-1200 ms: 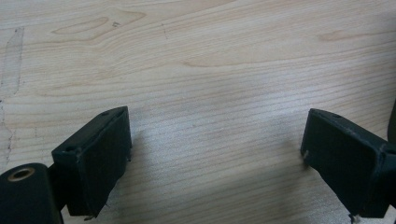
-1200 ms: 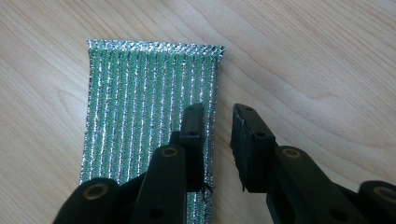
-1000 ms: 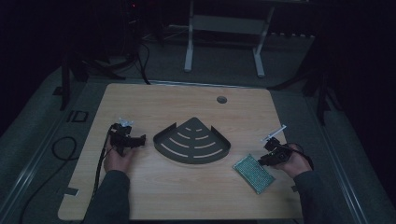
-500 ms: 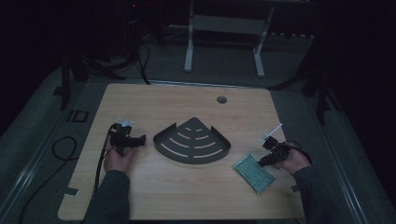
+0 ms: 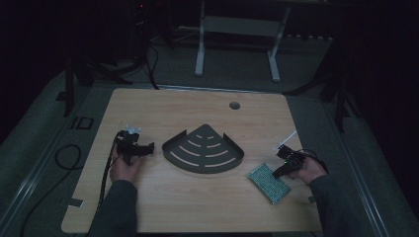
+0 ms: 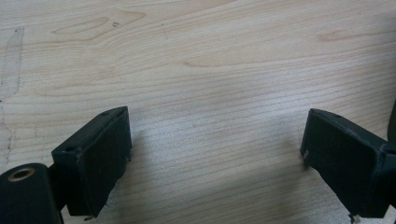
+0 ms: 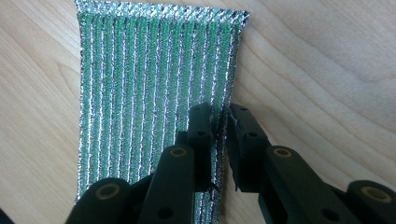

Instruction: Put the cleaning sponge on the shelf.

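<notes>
Right tongs (image 7: 219, 116), lower middle of the right gripper view: jaws nearly together after just closing in, pinching the right-hand edge of the green-and-silver scouring pad (image 7: 154, 84). Same right tongs (image 5: 282, 167) at lower right of the high view, tips on the near corner of the pad (image 5: 269, 182), flat on the tabletop (image 5: 197, 207).

Left tongs (image 6: 215, 154), bottom of the left gripper view: jaws wide apart, nothing between them, bare wood below. In the high view, left tongs (image 5: 143, 148) at centre left, pointing right toward the dark fan-shaped rack (image 5: 203, 149), just short of its edge.

Rack in mid-frame, between both hands; pad well to its lower right. Small round hole (image 5: 234, 105) in the tabletop above the rack.
</notes>
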{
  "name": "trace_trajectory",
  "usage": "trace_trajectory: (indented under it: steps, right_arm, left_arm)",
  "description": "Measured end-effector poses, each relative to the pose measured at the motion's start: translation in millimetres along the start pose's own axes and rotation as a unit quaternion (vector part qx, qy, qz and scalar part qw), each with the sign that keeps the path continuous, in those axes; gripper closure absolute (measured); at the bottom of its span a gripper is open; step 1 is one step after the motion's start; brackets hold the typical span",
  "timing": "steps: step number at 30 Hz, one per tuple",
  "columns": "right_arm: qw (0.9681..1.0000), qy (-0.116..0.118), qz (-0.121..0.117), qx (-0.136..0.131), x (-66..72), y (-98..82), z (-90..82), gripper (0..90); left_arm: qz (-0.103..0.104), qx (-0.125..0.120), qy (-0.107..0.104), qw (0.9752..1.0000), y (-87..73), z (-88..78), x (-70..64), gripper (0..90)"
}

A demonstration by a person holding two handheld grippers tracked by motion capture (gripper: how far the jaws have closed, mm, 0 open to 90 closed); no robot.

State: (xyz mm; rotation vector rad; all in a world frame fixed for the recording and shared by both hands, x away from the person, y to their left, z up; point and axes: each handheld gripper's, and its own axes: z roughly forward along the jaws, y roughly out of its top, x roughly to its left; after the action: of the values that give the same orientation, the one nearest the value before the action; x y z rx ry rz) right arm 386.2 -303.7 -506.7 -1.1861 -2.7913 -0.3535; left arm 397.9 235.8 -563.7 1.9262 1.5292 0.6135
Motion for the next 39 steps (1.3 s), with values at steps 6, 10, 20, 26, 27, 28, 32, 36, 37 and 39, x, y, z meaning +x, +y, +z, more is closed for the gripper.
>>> trace_trajectory:
  steps: [6, 10, 20, 26, 27, 28, 32, 36, 37, 39]
  right_arm:
    - [0.9997, 0.020, 0.014, 0.009, -4.1, 1.6, 1.2, 84.9]
    - [0.9998, 0.008, 0.009, 0.016, -0.9, 3.8, 0.3, 88.6]
    - [0.9999, -0.005, 0.000, 0.014, 4.8, 7.6, -10.4, 89.7]
    - [0.9999, -0.007, -0.013, 0.007, 10.8, 11.7, -24.8, 89.7]
    - [0.9998, -0.011, -0.015, 0.005, 12.1, 13.0, -27.7, 89.8]
    - [0.9998, -0.011, -0.016, 0.004, 12.7, 13.7, -29.2, 89.8]
    - [0.9997, -0.016, -0.019, 0.004, 14.1, 18.5, -36.3, 89.9]
    - [0.9997, -0.019, -0.017, 0.004, 13.6, 22.8, -41.6, 89.9]
    - [0.9996, -0.020, -0.019, 0.002, 13.3, 24.0, -43.4, 89.9]
    - [0.9996, -0.022, -0.018, 0.001, 13.4, 25.1, -45.3, 89.9]
  left_arm:
    - [0.000, 0.000, 0.000, 1.0000, 0.0, 0.0, 0.0, 9.2]
    - [0.000, 0.000, 0.000, 1.0000, 0.0, 0.0, 0.0, 9.2]
    - [0.000, 0.000, 0.000, 1.0000, 0.0, 0.0, 0.0, 9.2]
    - [0.000, 0.000, 0.000, 1.0000, 0.0, 0.0, 0.0, 9.2]
    - [0.000, 0.000, 0.000, 1.0000, 0.0, 0.0, 0.0, 9.2]
    - [0.000, 0.000, 0.000, 1.0000, 0.0, 0.0, 0.0, 9.2]
    - [0.000, 0.000, 0.000, 1.0000, 0.0, 0.0, 0.0, 9.2]
    - [0.000, 0.000, 0.000, 1.0000, 0.0, 0.0, 0.0, 9.2]
    - [0.000, 0.000, 0.000, 1.0000, 0.0, 0.0, 0.0, 9.2]
    - [0.000, 0.000, 0.000, 1.0000, 0.0, 0.0, 0.0, 9.2]
